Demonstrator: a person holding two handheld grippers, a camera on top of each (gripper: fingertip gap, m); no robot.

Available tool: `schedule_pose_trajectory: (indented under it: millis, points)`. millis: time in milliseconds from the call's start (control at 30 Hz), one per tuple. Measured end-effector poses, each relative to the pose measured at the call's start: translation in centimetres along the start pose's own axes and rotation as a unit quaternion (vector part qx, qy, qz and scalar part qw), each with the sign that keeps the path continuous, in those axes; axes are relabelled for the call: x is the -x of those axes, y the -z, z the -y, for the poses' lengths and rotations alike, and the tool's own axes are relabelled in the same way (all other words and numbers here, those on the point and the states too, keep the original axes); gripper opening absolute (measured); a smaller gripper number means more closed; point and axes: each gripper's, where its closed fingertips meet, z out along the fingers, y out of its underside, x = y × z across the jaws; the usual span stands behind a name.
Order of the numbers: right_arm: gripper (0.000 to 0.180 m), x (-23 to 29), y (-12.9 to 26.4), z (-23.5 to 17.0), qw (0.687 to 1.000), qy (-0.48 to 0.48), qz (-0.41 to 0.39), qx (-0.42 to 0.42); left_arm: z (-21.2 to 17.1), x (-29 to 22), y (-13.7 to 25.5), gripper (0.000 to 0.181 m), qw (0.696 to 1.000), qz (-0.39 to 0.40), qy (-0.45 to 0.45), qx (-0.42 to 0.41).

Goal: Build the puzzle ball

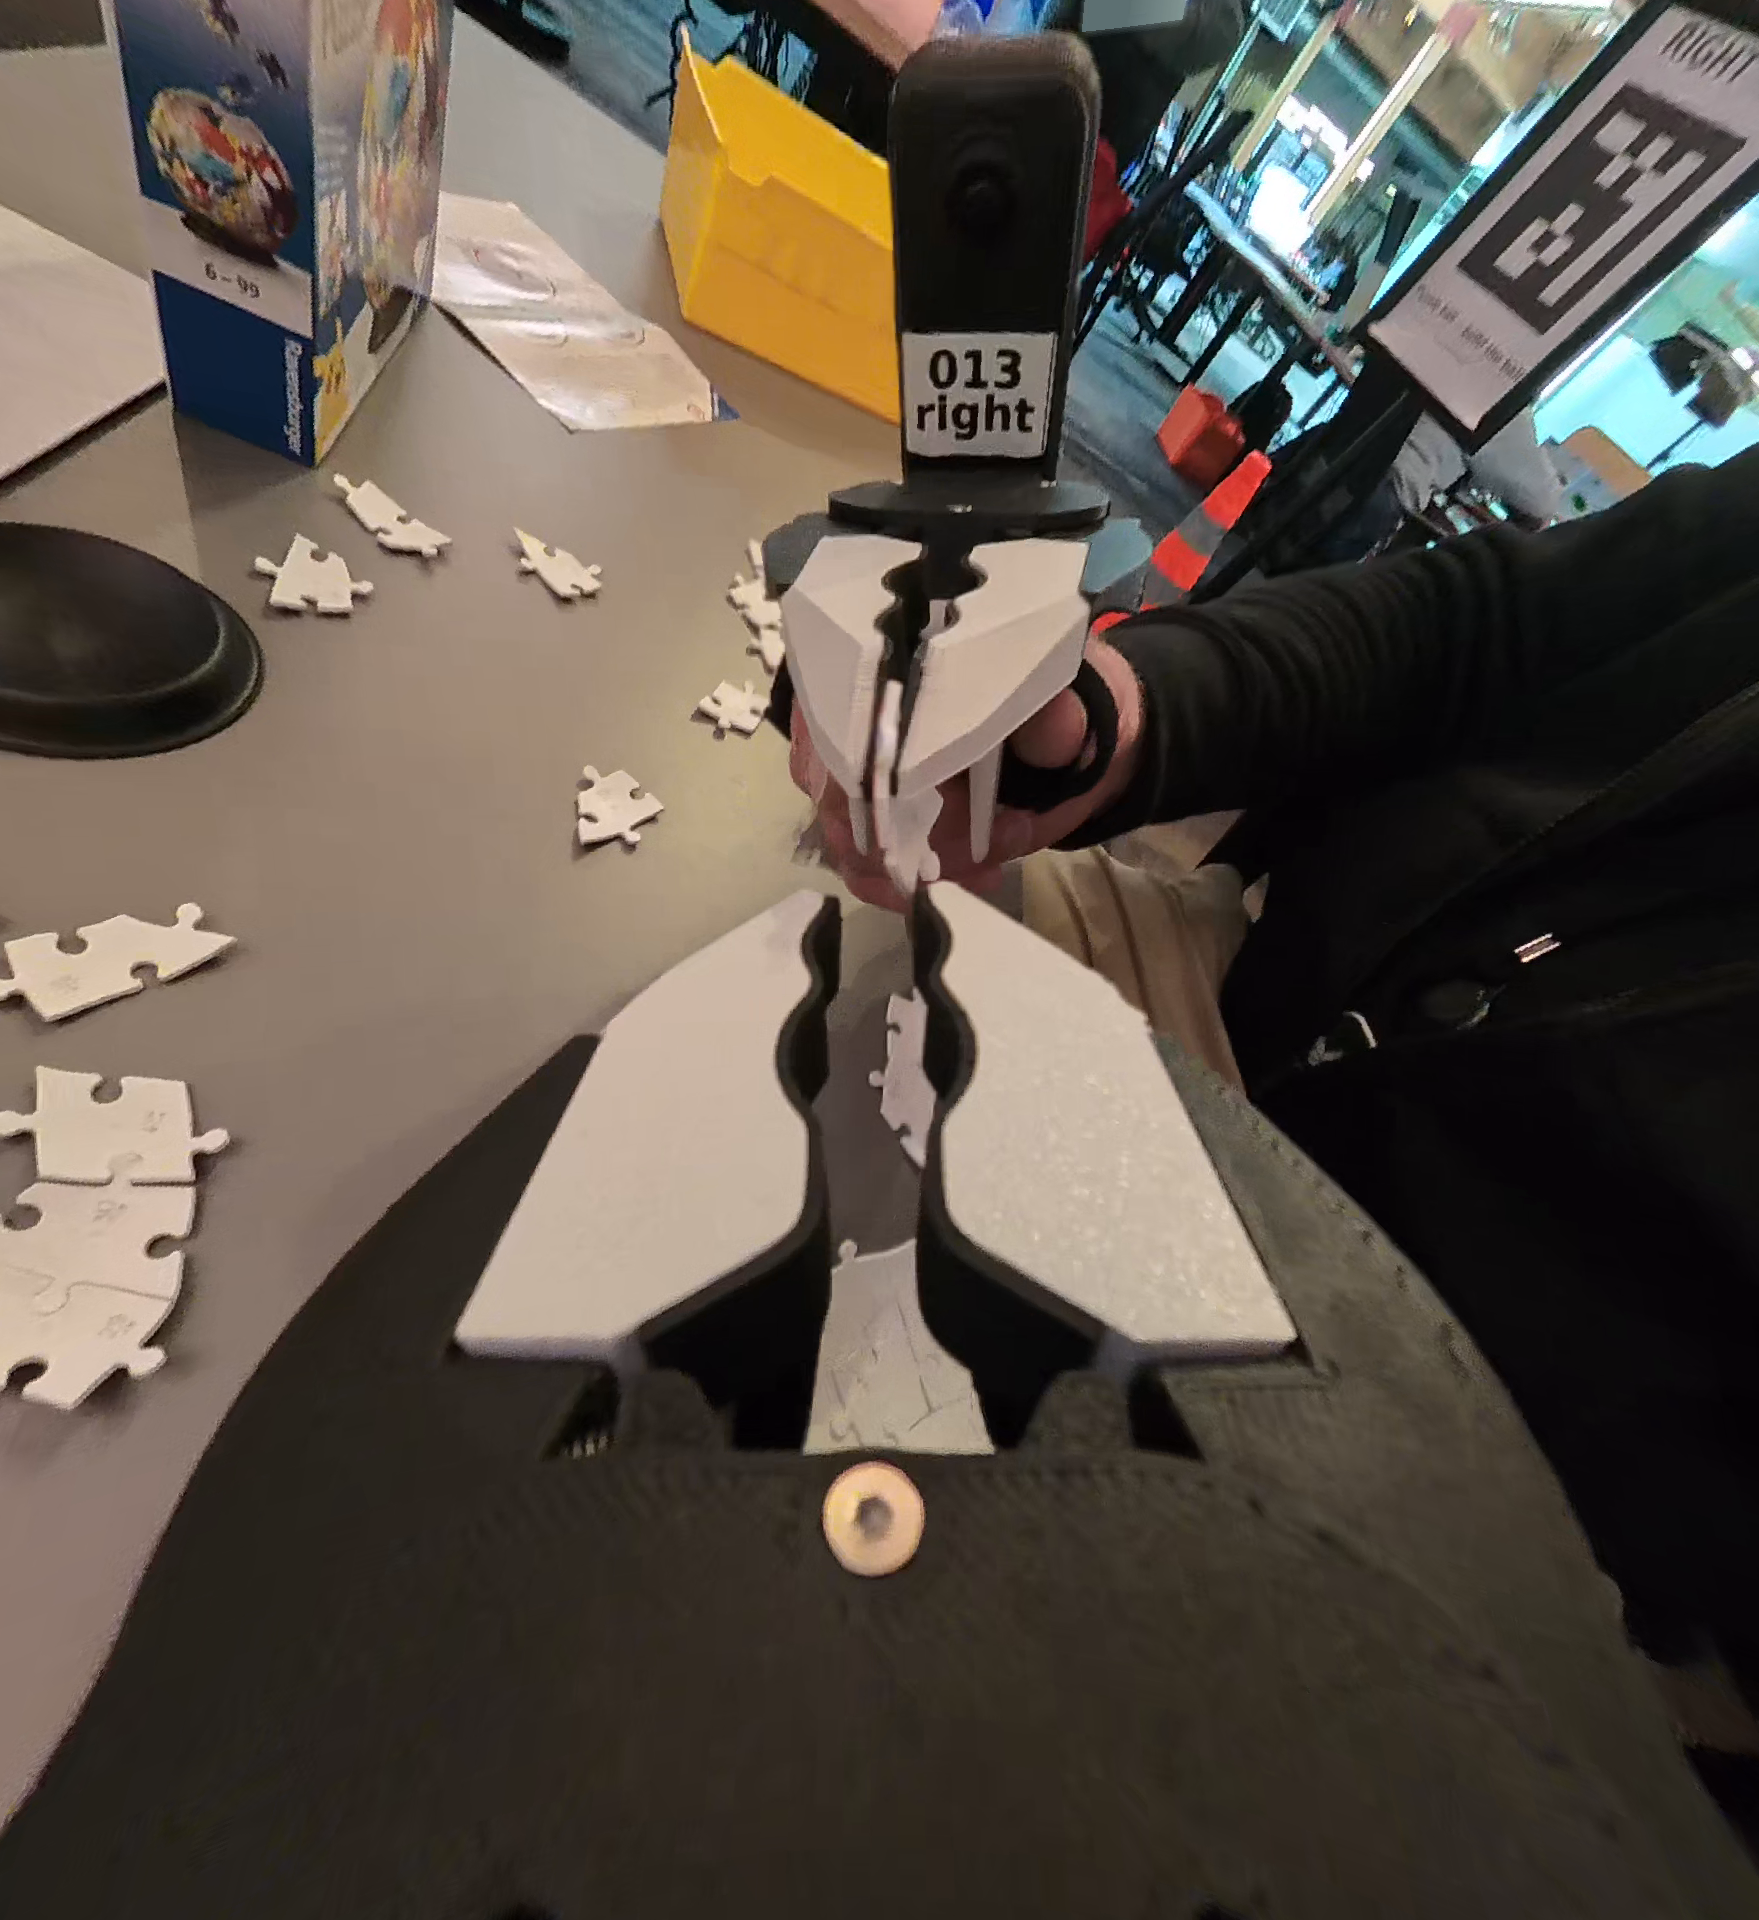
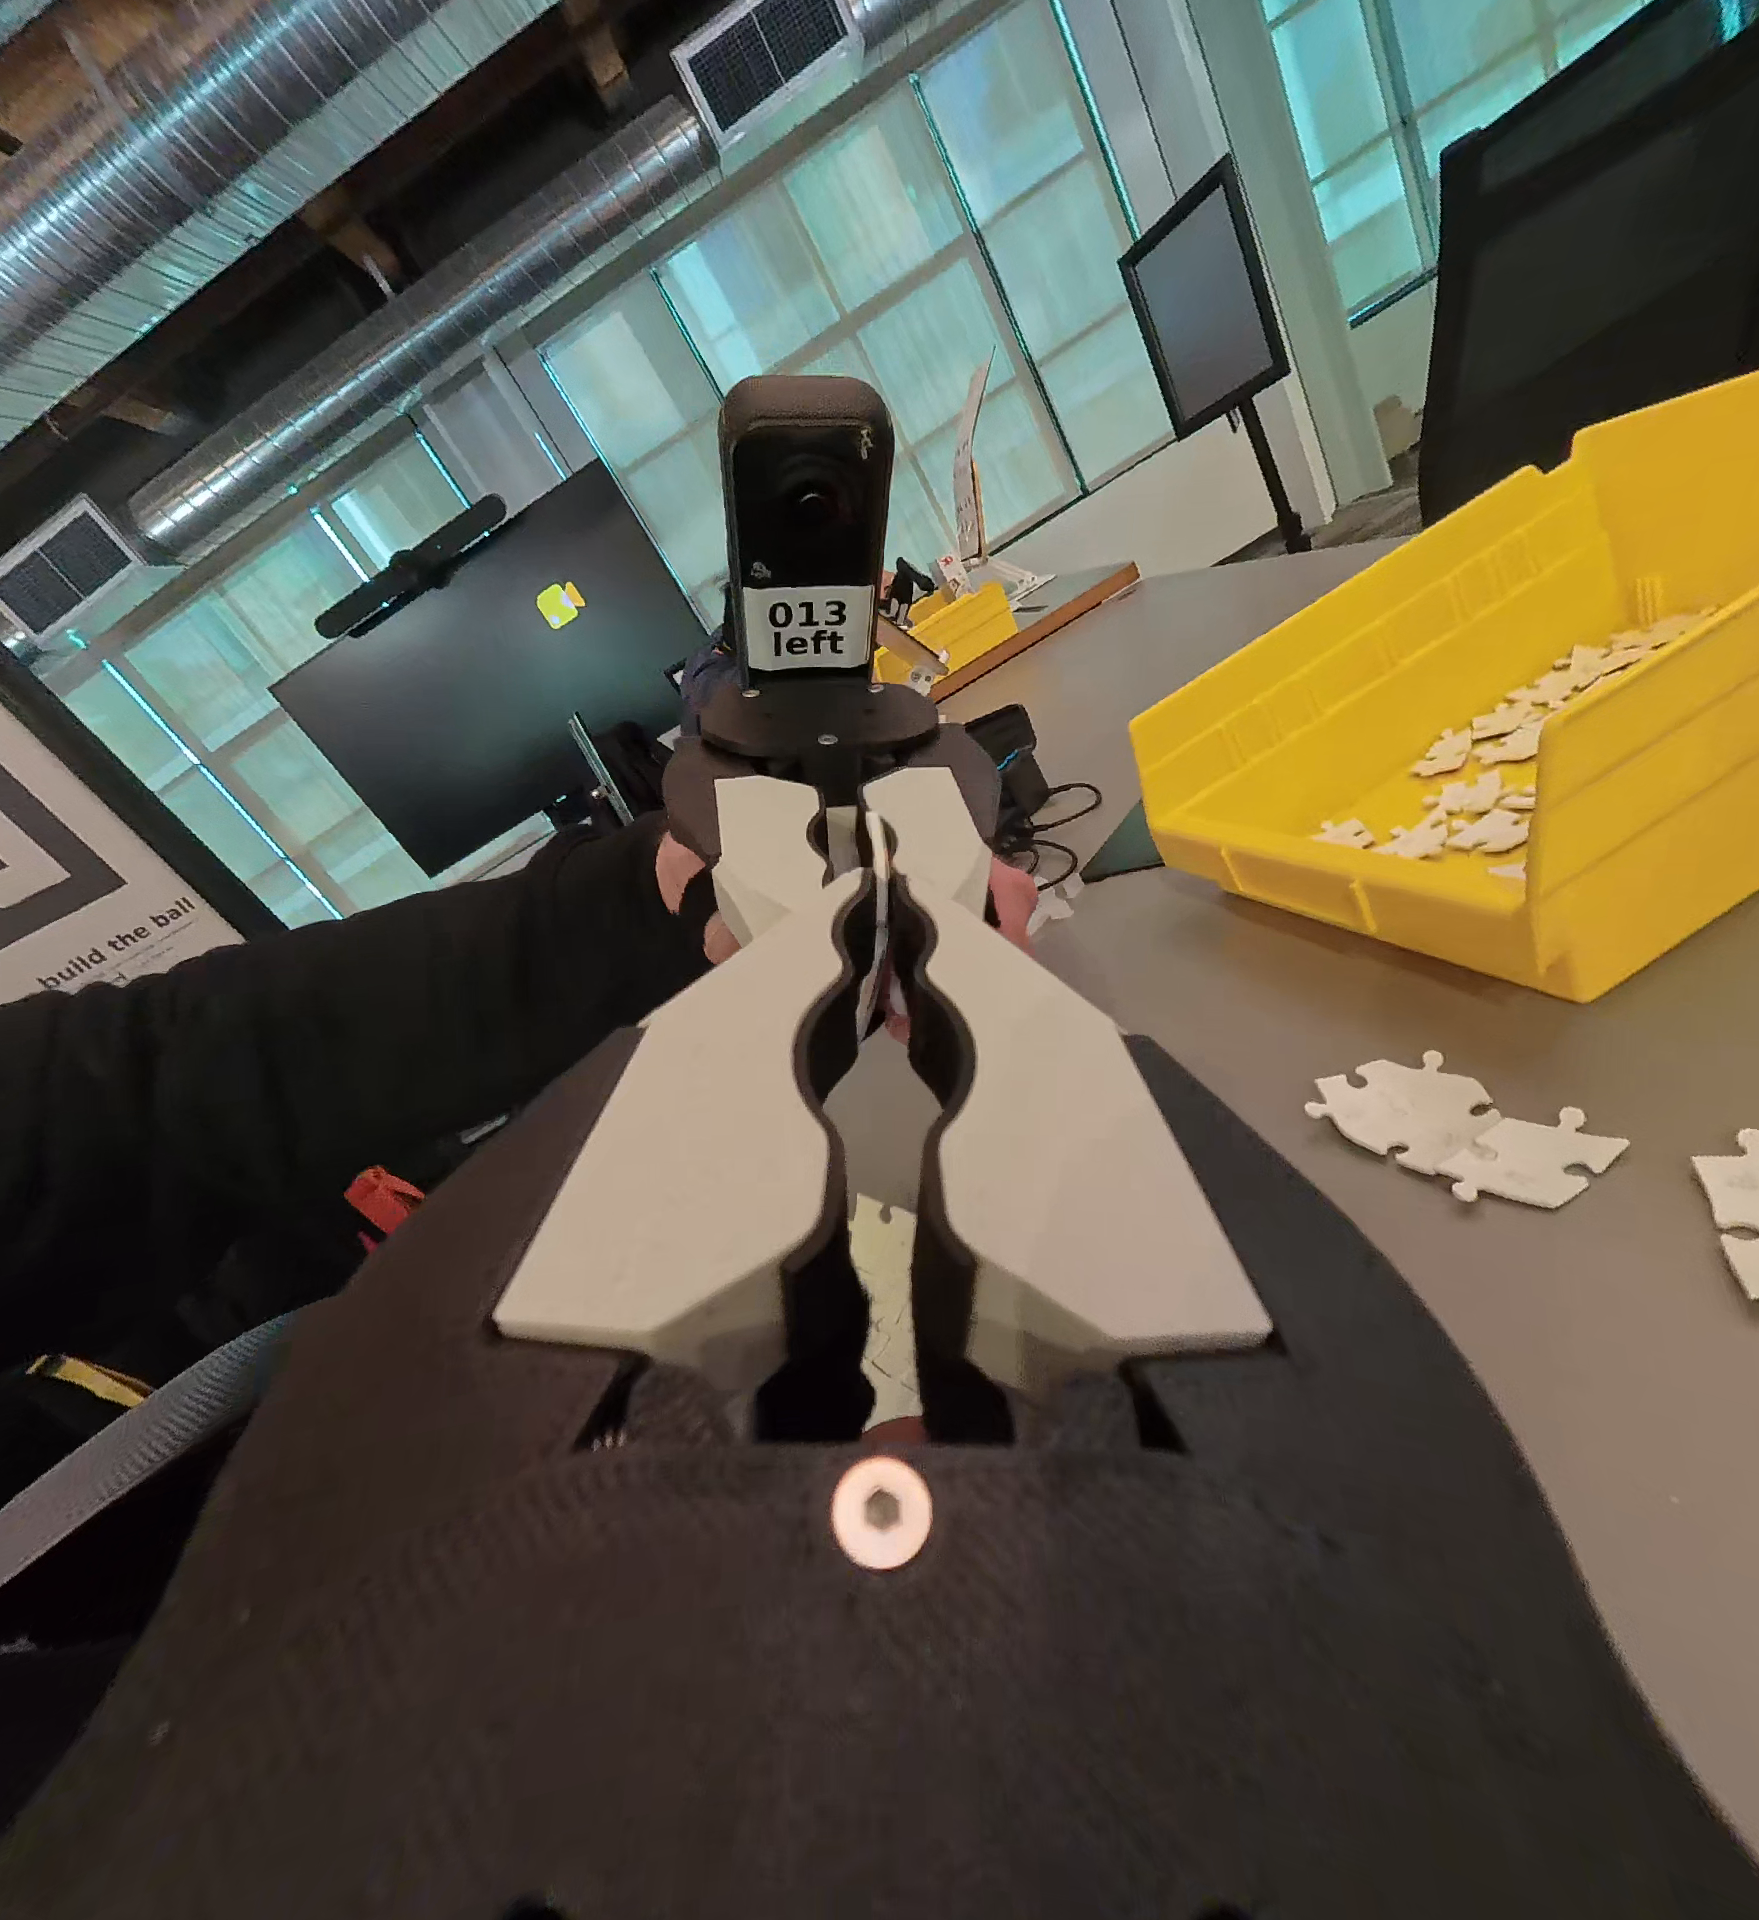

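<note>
The two grippers meet nose to nose above the grey table. In the left wrist view the right gripper faces the camera, its white fingers pinched nearly together on a white puzzle piece. That piece stands on edge, its long axis running along the fingers, its lower end pointing down toward the tips of the left gripper. The left gripper's fingers are narrow, with only a slim gap at the tips; whether they actually touch the piece cannot be told from this view.

In the right wrist view the left gripper is seen straight ahead, and a thin white edge of the puzzle piece sits between the two sets of fingertips, held upright and edge-on to the camera.

Below and to the left of the left gripper lie loose puzzle pieces, some joined into a small curved patch. Farther ahead stand a black round stand, the puzzle box and a yellow bin. To the right of the right gripper the yellow bin holds more pieces.
</note>
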Motion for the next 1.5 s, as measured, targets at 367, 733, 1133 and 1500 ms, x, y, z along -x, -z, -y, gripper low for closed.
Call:
schedule_pose_trajectory:
  millis: [367, 733, 1133, 1500]
  points:
    - [0.001, 0.3, 0.2, 0.2, 0.999, 0.033, -0.006, 0.023, 0.2, -0.6, 0.2, 0.000, 0.999, 0.010, -0.033, -0.002]
    - [0.001, -0.3, 0.7, -1.0, 0.996, 0.043, -0.015, 0.079, -0.1, -0.3, 1.0, 0.000, 0.999, 0.027, -0.029, 0.008]
    - [0.001, -0.1, -0.8, -4.0, 0.994, 0.044, -0.005, 0.105, -4.2, 0.8, 1.4, 0.014, 0.996, 0.050, -0.012, 0.067]
    - [0.001, 0.0, -0.6, -3.6, 0.993, 0.054, -0.007, 0.104, -3.5, 0.5, 1.5, 0.000, 0.998, 0.035, -0.019, 0.046]
